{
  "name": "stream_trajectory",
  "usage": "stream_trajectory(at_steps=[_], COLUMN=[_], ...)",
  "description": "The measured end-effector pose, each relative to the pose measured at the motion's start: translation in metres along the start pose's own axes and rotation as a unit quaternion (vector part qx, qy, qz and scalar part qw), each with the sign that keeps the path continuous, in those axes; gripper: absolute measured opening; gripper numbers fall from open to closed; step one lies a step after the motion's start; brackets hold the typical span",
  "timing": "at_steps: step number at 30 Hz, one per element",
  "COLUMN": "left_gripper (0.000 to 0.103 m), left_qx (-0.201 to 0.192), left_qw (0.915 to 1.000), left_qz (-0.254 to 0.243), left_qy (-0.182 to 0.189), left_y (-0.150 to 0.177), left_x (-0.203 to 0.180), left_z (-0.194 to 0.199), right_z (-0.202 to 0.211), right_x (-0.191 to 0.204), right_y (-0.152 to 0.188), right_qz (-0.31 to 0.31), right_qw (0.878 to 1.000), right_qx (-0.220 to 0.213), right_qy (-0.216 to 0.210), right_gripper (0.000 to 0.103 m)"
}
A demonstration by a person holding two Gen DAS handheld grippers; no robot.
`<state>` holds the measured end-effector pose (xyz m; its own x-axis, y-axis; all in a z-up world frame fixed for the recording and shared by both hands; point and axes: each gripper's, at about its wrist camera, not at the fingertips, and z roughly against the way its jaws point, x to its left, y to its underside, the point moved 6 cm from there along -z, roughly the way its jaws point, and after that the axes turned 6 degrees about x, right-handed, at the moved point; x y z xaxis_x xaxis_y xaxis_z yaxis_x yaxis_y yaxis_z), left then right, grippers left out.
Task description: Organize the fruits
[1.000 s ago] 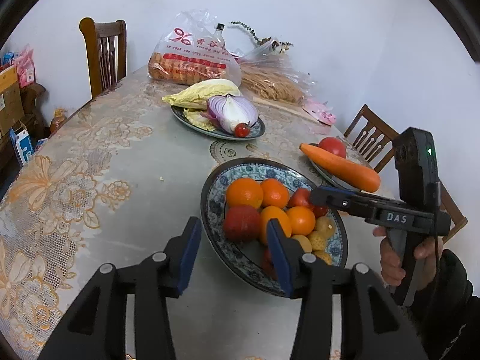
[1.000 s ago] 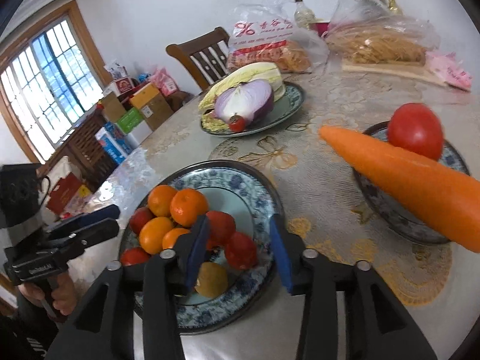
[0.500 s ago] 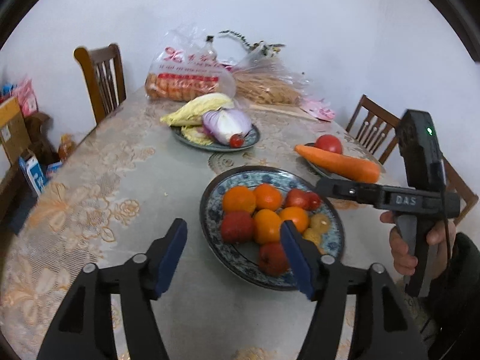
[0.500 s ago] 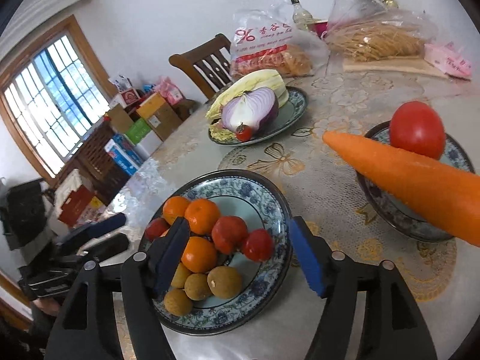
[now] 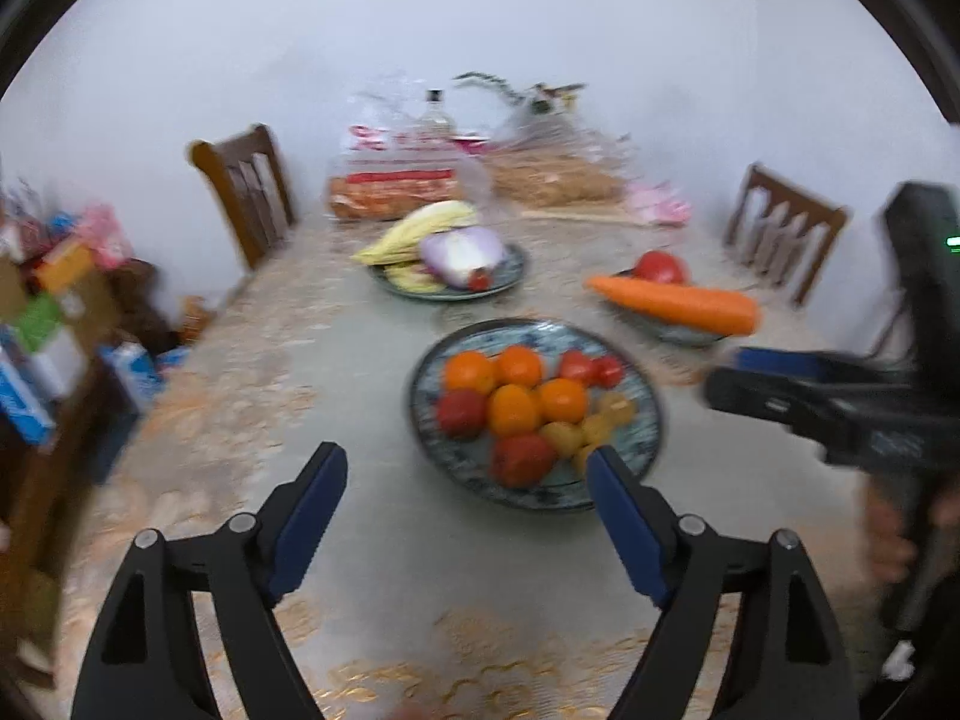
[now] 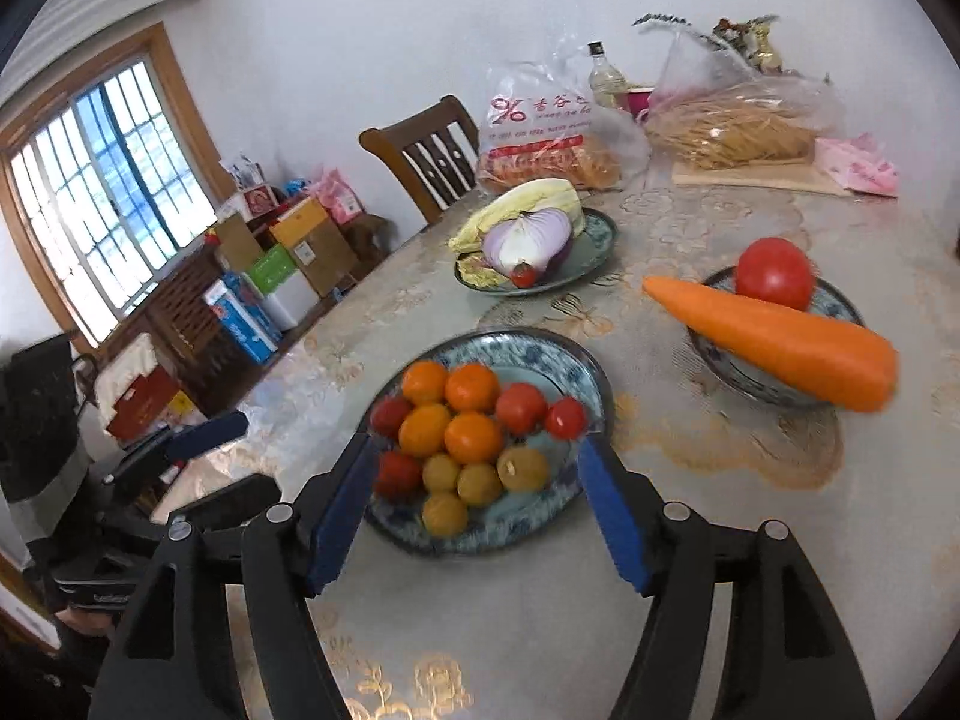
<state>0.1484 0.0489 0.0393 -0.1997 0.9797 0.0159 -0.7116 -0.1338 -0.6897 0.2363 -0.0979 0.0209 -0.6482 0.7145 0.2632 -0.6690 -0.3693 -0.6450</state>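
Fruits (image 6: 462, 426), a heap of oranges, small red ones and little yellow-brown ones, fill a blue patterned plate (image 6: 540, 354) at the centre of the right wrist frame, on a lace-covered bench (image 6: 690, 468). Right claw (image 6: 474, 510) hangs above the plate's near rim, spread wide and empty, its blue pads framing the heap. Left claw (image 5: 465, 519), also wide and empty, sits lower centre in its blurred frame, with the same plate just beyond its right pad.

Judging from this, no fruit is yet gripped. To pick well, aim at a piece on the outside of the heap, such as the red one (image 6: 565, 417) at its right edge, and close gently so neighbours do not roll.

A long carrot (image 6: 774, 342) overhangs a small bowl (image 6: 720, 360) at right, with a tomato (image 6: 774, 273) behind it. A vegetable plate (image 6: 594, 246) lies further back. Open cloth lies between the three dishes and in front of the fruit plate; the bench edge runs down the left.
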Motion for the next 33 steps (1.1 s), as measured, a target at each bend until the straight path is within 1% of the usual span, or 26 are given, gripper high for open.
stream_trajectory(at_steps=[1,2,4,5,7,9,11,14,15,16,17,18,19,20,21,22,23,24,25,26,27,30,33], left_gripper=[0.086,0.086,0.086,0.086,0.086,0.086,0.086,0.088,0.090,0.090,0.090,0.090,0.092,0.095,0.098,0.101,0.103,0.103,0.103,0.103,0.103,0.103,0.103], left_qx=[0.005,0.010,0.019,0.024,0.030,0.036,0.047,0.069,0.083,0.101,0.111,0.127,0.133,0.129,0.136,0.143,0.148,0.148,0.149,0.154,0.157,0.163,0.152], left_qw=[0.9999,0.9997,0.9998,0.9997,0.9995,0.9993,0.9988,0.9976,0.9963,0.9945,0.9934,0.9912,0.9902,0.9907,0.9895,0.9883,0.9873,0.9870,0.9869,0.9864,0.9861,0.9857,0.9877], left_qz=[-0.001,0.000,0.001,-0.001,-0.006,-0.009,-0.007,0.011,0.019,0.025,0.028,0.036,0.042,0.043,0.048,0.050,0.052,0.057,0.056,0.052,0.049,0.041,0.036], left_qy=[-0.015,-0.021,-0.008,0.002,0.004,-0.007,-0.011,0.002,0.007,0.009,0.009,0.006,0.003,-0.005,-0.012,-0.019,-0.028,-0.027,-0.027,-0.023,-0.021,-0.014,-0.009], left_y=[0.004,0.008,0.018,0.024,0.034,0.046,0.057,0.073,0.079,0.085,0.087,0.091,0.092,0.091,0.091,0.091,0.091,0.089,0.088,0.086,0.084,0.080,0.077], left_x=[-0.001,-0.002,-0.006,-0.009,-0.012,-0.016,-0.018,-0.017,-0.016,-0.015,-0.014,-0.012,-0.010,-0.009,-0.007,-0.005,-0.004,-0.003,-0.002,-0.003,-0.003,-0.004,-0.005], left_z=[-0.001,-0.002,-0.002,-0.001,0.001,0.004,0.005,0.002,-0.003,-0.010,-0.013,-0.019,-0.022,-0.022,-0.025,-0.029,-0.032,-0.034,-0.035,-0.037,-0.039,-0.043,-0.045], right_z=[0.003,0.005,0.010,0.012,0.014,0.016,0.021,0.023,0.022,0.019,0.016,0.012,0.009,0.006,0.003,0.002,-0.002,-0.006,-0.009,-0.011,-0.012,-0.016,-0.017], right_x=[0.002,0.004,0.008,0.009,0.010,0.011,0.012,0.014,0.013,0.013,0.012,0.012,0.013,0.014,0.015,0.014,0.012,0.009,0.007,0.006,0.006,0.004,0.002], right_y=[0.005,0.010,0.025,0.033,0.052,0.070,0.088,0.104,0.109,0.112,0.114,0.115,0.116,0.116,0.113,0.111,0.109,0.107,0.106,0.104,0.103,0.099,0.098], right_qz=[0.008,0.017,0.032,0.034,0.029,0.026,0.023,0.015,0.011,0.009,0.005,0.001,-0.004,-0.007,-0.004,-0.002,0.000,-0.001,-0.004,-0.007,-0.008,-0.015,-0.019], right_qw=[1.000,0.999,0.997,0.997,0.996,0.995,0.994,0.993,0.993,0.992,0.992,0.993,0.994,0.995,0.995,0.994,0.990,0.984,0.981,0.980,0.981,0.982,0.981], right_qx=[0.002,0.004,0.010,0.017,0.033,0.051,0.062,0.071,0.074,0.077,0.080,0.082,0.083,0.087,0.086,0.085,0.093,0.107,0.112,0.113,0.110,0.107,0.101], right_qy=[0.016,0.034,0.065,0.073,0.077,0.084,0.090,0.093,0.095,0.096,0.097,0.091,0.072,0.051,0.055,0.074,0.104,0.144,0.159,0.164,0.160,0.153,0.163], right_gripper=[0.070,0.070,0.070,0.070,0.070,0.070,0.070,0.070,0.070,0.070,0.070,0.070,0.070,0.070,0.070,0.070,0.070,0.071,0.071,0.071,0.071,0.075,0.078])
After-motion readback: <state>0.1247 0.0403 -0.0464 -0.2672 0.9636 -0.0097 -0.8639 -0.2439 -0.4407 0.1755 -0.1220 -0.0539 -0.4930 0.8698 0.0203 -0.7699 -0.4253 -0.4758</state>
